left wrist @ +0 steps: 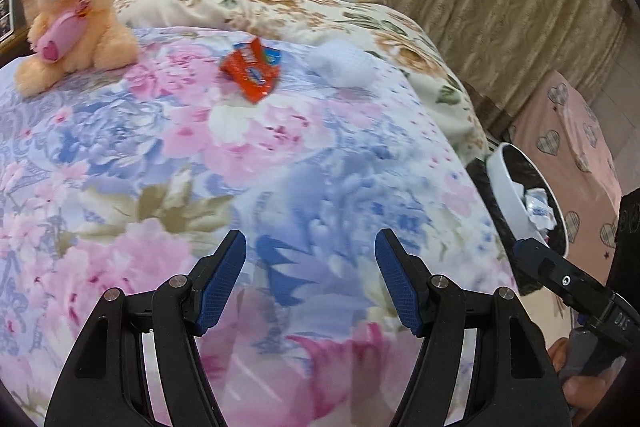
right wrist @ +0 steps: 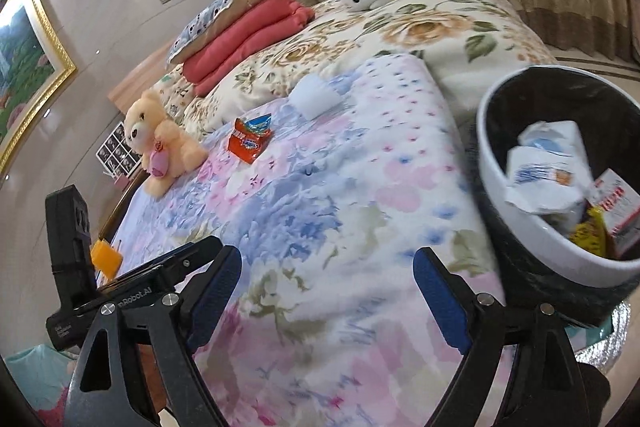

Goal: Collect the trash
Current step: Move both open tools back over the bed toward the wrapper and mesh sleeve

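Now both tongs are spread and empty — left tongs (left wrist: 310, 279) and right tongs (right wrist: 327, 291) hang over the floral bed (left wrist: 248, 163) with nothing between the pads. Trash left on the bed: an orange wrapper (left wrist: 253, 69) mid-quilt and a white wad (left wrist: 344, 63) just to its right, near it but apart. The bin (right wrist: 504, 147) stands at the bedside, already holding crumpled packets. I judge the wrapper light, crinkly and slick, lying fairly flat on soft bedding — I'd pinch its raised, torn edge. The wad looks soft and squashable; anywhere across its middle should do.
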Demonstrator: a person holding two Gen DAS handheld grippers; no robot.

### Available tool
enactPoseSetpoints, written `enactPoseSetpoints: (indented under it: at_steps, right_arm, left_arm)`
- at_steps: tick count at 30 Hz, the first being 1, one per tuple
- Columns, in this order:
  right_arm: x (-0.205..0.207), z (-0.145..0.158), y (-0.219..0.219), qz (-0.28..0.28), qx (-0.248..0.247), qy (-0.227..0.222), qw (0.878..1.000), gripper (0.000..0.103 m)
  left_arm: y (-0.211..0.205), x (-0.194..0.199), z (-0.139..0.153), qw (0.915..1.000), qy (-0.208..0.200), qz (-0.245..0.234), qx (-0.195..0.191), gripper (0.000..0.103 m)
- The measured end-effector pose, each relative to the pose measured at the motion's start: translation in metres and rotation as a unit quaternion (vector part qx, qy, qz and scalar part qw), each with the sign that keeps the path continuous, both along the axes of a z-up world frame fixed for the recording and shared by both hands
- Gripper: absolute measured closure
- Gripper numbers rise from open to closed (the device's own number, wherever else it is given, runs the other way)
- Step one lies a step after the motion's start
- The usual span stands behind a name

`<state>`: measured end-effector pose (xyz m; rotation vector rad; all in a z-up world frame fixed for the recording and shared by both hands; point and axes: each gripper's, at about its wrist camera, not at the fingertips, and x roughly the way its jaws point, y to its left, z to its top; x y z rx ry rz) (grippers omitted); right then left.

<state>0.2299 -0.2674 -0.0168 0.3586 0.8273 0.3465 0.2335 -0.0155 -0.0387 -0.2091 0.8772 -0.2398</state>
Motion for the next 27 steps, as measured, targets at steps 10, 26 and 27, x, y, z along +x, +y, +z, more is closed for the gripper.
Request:
enactPoseSetpoints:
  at_steps: [10,26,27]
  right_arm:
    - [0.024,-0.012,0.012,0.003,-0.006,0.015,1.000,0.014]
    - [0.065,-0.017,0.027,0.007,-0.011,0.012,1.000,0.008]
    - [0.069,-0.017,0.028,0.007,-0.013,0.012,1.000,0.008]
  left_arm:
    - [0.020,0.012,-0.007,0.9996,0.008,0.026,-0.008,0.035]
    - [0.029,0.041,-0.009,0.9991,0.011,0.040,-0.006,0.034]
    - [0.029,0.044,-0.009,0.9991,0.010,0.040,-0.005,0.034]
